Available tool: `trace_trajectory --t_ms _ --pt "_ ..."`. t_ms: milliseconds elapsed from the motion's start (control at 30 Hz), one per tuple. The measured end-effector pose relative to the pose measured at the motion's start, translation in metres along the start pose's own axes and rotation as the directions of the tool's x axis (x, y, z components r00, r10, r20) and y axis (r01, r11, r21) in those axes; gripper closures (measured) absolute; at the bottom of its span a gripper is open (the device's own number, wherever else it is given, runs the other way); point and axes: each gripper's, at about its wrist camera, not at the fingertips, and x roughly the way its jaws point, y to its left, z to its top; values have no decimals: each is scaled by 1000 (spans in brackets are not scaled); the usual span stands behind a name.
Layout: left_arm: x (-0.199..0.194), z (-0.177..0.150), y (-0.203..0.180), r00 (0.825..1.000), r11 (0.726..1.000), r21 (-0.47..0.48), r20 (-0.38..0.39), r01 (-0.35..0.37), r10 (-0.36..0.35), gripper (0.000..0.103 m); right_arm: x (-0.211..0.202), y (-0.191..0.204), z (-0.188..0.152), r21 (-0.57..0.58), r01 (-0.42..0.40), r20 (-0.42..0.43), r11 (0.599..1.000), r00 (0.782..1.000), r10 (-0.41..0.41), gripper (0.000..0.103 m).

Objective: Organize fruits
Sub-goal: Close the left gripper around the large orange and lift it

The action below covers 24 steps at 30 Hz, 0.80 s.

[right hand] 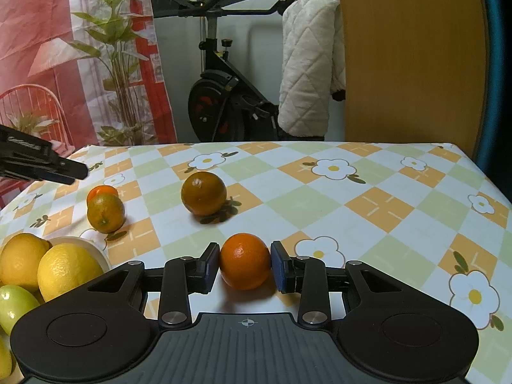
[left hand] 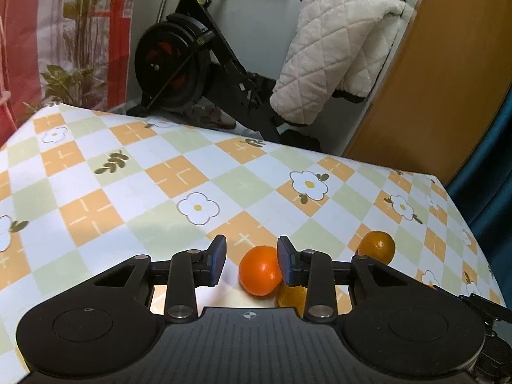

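A bright orange (right hand: 244, 260) sits on the flowered tablecloth with my right gripper (right hand: 244, 264) shut on it, a pad against each side. At the left of the right wrist view, my left gripper (right hand: 81, 171) reaches in just above a second bright orange (right hand: 102, 191), half hidden behind a darker greenish orange (right hand: 105, 212). In the left wrist view that bright orange (left hand: 260, 270) lies between the left gripper's (left hand: 251, 262) fingers. It is against the right pad, with a gap to the left pad, so the jaws are open. The darker orange (left hand: 289, 296) peeks out underneath.
Another dark orange (right hand: 204, 193) (left hand: 376, 246) rests mid-table. A white bowl (right hand: 81, 244) at the near left holds lemons (right hand: 68, 270) and a green fruit (right hand: 14, 307). Beyond the table's far edge stand an exercise bike (right hand: 220, 96), a quilted coat (right hand: 307, 70) and a wooden panel (right hand: 409, 57).
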Motion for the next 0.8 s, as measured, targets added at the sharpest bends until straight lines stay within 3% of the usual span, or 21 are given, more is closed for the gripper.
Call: trace_trajectory --t_ms 800 --pt "28 -5 -3 996 999 12 -79 47 -46 61 2 -2 0 8 -20 -7 1000 1000 20 71"
